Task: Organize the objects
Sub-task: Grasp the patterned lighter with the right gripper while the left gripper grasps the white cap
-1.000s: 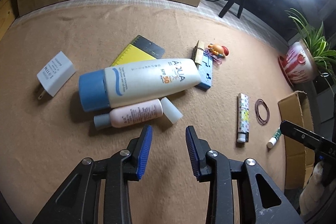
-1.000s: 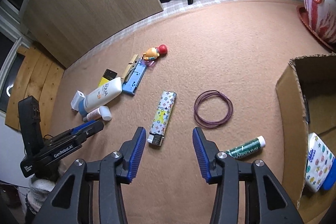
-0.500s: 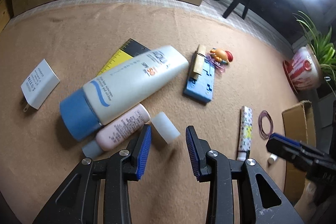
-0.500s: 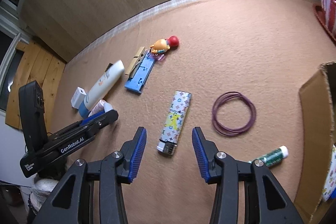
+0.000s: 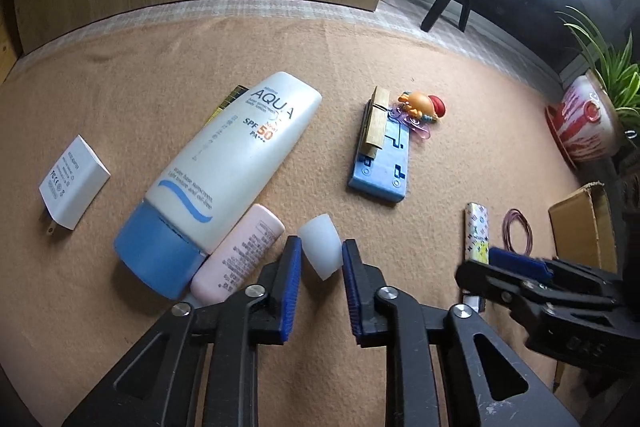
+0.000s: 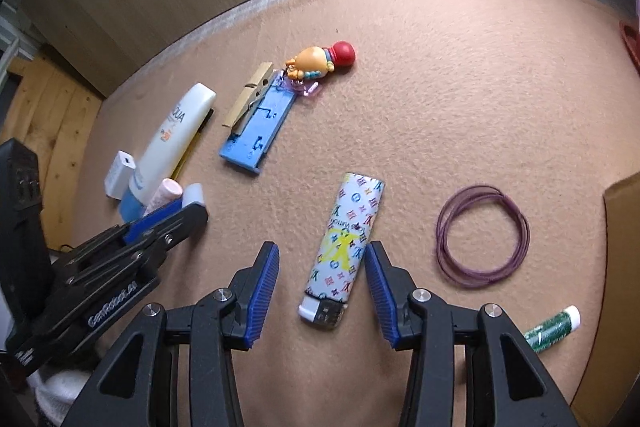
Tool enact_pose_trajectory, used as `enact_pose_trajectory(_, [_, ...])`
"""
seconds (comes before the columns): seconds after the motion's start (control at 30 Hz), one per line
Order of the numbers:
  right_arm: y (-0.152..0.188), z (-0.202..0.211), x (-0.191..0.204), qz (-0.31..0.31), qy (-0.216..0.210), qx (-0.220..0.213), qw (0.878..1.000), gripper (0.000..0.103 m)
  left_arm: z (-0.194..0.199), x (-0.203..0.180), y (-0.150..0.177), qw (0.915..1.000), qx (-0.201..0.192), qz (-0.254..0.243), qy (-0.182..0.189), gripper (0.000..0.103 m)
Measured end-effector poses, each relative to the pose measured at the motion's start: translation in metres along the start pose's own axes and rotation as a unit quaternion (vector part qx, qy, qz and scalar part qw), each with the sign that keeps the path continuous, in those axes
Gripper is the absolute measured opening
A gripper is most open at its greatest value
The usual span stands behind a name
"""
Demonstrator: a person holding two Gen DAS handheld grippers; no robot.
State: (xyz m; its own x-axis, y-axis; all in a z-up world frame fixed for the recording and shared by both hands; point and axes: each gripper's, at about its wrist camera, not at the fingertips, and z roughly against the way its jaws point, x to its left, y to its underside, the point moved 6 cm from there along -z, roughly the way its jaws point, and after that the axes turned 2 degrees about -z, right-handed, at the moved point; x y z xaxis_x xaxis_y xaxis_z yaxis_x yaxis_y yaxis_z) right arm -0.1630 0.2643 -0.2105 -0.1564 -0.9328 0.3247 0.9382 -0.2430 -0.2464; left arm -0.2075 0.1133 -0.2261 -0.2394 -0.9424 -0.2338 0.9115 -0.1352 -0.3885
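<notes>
While the left gripper [image 5: 321,273] is closing around the white cap [image 5: 321,251] beside the pink bottle [image 5: 239,255] near the mat's [image 5: 460,75] left edge, the open right gripper [image 6: 321,297] is straddling the patterned lighter [image 6: 345,249], requiring closure next.

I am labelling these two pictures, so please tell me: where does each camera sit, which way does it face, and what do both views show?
Left wrist: sits on the left gripper, looks steeply down at the carpet; its jaws are closing around a white cap; the right gripper shows at right.
Right wrist: sits on the right gripper, looks steeply down; its jaws straddle a patterned lighter; the left gripper shows at left.
Shared: lighter, cap, sunscreen tube, blue tray, purple ring.
</notes>
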Motion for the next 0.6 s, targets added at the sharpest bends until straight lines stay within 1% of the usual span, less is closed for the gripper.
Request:
enact_pose_trajectory(0.07, [-0.001, -0.002, 0.003, 0.01, 0.011, 0.0, 1.0, 0.04, 0.001, 0.001, 0.003, 1.0, -0.002, 0.001, 0.003, 0.016])
enact_pose_trajectory(0.1, [-0.001, -0.003, 0.005, 0.017, 0.019, -0.001, 1.0, 0.037, 0.002, 0.001, 0.005, 1.0, -0.002, 0.001, 0.004, 0.015])
enact_pose_trajectory(0.13, [-0.001, -0.004, 0.006, 0.023, 0.026, -0.001, 0.999, 0.03, 0.003, 0.001, 0.007, 1.0, -0.003, 0.001, 0.005, 0.014])
enact_pose_trajectory(0.2, [0.001, -0.005, 0.008, 0.037, 0.038, -0.002, 0.999, 0.022, 0.005, 0.002, 0.011, 1.0, -0.004, 0.001, 0.006, 0.012])
enact_pose_trajectory(0.4, [0.01, -0.004, 0.011, 0.052, 0.031, 0.0, 0.998, 0.021, 0.012, 0.007, 0.023, 0.9999, -0.004, 0.01, 0.013, 0.007])
enact_pose_trajectory(0.6, [0.027, 0.005, 0.006, 0.041, 0.01, -0.005, 0.999, 0.02, 0.022, 0.003, 0.037, 0.9995, -0.003, 0.014, 0.03, 0.006])
